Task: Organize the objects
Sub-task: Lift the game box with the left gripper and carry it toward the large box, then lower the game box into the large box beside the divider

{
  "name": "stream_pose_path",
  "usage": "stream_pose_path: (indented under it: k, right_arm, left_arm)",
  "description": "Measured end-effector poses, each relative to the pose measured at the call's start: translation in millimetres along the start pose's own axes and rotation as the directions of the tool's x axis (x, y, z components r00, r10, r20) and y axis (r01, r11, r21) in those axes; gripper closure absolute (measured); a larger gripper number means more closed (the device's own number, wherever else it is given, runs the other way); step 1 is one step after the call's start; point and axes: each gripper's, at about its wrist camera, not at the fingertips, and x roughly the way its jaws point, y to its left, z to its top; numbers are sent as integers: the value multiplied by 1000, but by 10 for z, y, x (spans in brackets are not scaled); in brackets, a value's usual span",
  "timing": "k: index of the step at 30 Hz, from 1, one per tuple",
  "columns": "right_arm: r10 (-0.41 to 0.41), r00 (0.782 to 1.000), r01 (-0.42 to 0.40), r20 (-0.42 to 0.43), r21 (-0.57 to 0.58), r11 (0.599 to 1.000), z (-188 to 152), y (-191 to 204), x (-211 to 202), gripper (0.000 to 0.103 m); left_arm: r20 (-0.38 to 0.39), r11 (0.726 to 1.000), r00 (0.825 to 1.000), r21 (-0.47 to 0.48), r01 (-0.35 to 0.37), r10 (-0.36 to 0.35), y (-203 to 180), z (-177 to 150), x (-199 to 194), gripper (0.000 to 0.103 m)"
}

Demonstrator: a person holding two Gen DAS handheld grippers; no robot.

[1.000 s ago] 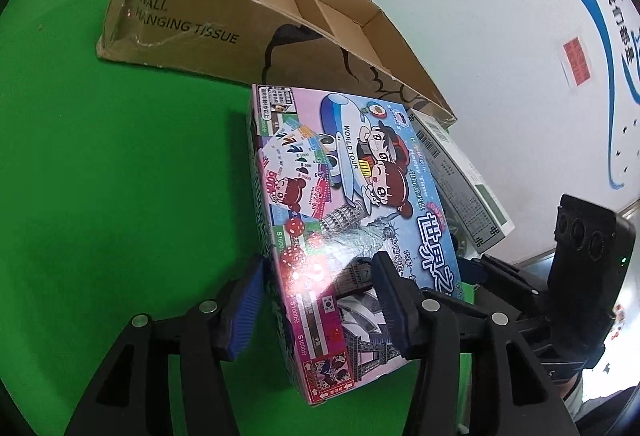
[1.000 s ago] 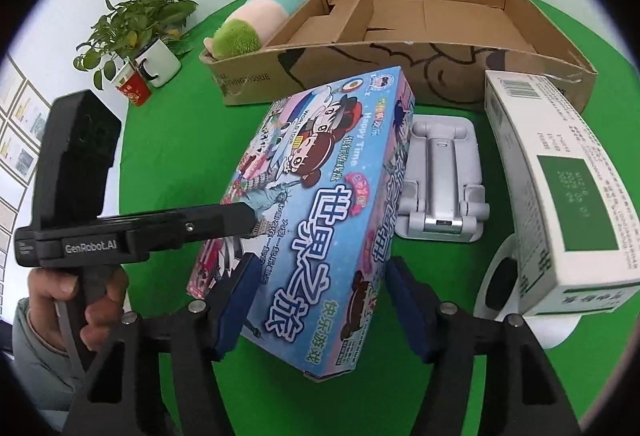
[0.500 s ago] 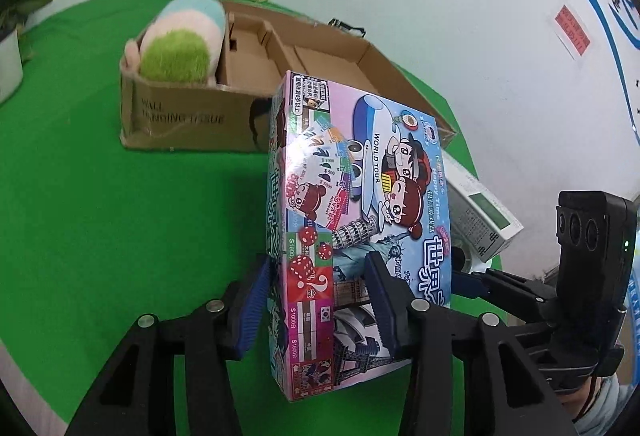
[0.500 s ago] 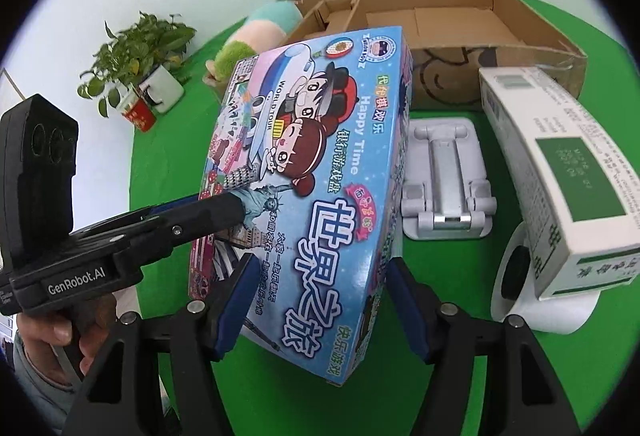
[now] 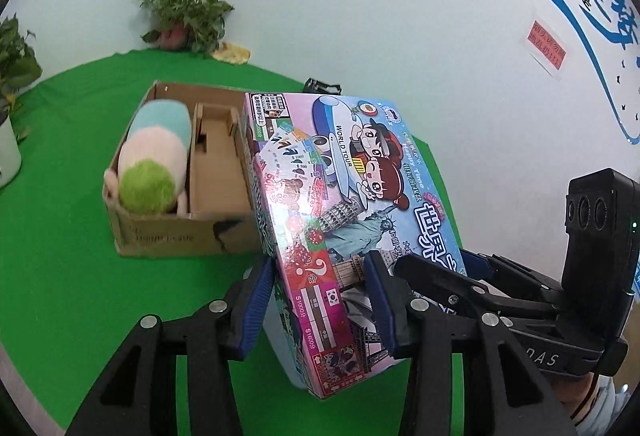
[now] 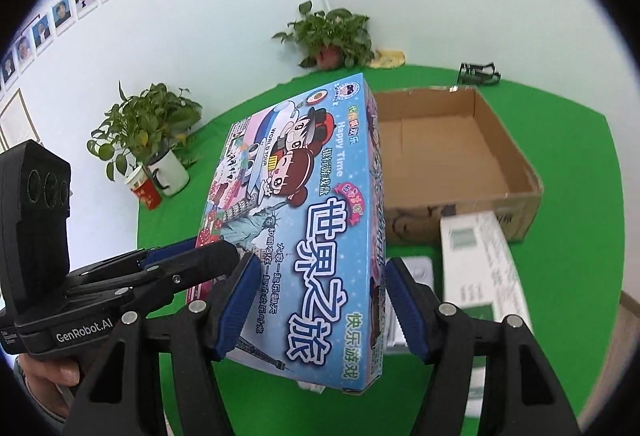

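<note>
1. You hold the game box (image 5: 352,204) up in the air with both grippers, tilted, above the green table (image 5: 60,236).
2. Your left gripper (image 5: 320,300) is clamped on the near end of the game box – one blue finger pad (image 5: 256,304) presses on its side and the other sits on the picture face.
3. Your right gripper (image 6: 316,304) grips the same box at its near end too, with a blue pad on each side of it.
4. In the left view you can see the cardboard box (image 5: 176,232) just past the game box. A soft toy (image 5: 154,160) with a green end, a pink middle and a light blue end lies in its left part.
5. The right view does not show the toy – the game box hides that side. It shows the big right part of the cardboard box (image 6: 524,188) with a bare floor inside.
6. Only the right view shows the white and green box (image 6: 486,276) lying on the table, just in front of the cardboard box. A white thing (image 6: 416,268) peeks out beside it, mostly hidden.
7. Each view shows the other gripper reaching in from the side.
8. A potted plant (image 5: 186,16) stands at the far edge of the table in both views. The right view also shows a plant in a white mug (image 6: 168,172) and a red cup (image 6: 146,192) next to it.
</note>
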Motion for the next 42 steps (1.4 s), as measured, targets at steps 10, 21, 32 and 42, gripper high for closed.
stream_pose_path:
  k: [10,21,32,42]
  right_arm:
    - [-25,997,26,71,-8,1000,644,-271,56,40]
    - [-5,1000,4,24,19,1000,1298,-703,601,40]
    - [53,984,-35,-171,106,994,1171,-1179,1399,40]
    - [122,922,-44,-369,213,976,864,-1389,1801,34]
  left_arm:
    - [46,999,999,42,11,-13,-109,817,338,61]
    - [3,999,1000,28,-15,14,79,1574,1093,62]
    - [-172,997,984,-39,-62,54,412,1279,1970,62]
    - [-288,993,953,-38,-108,93,578,940,2270,63]
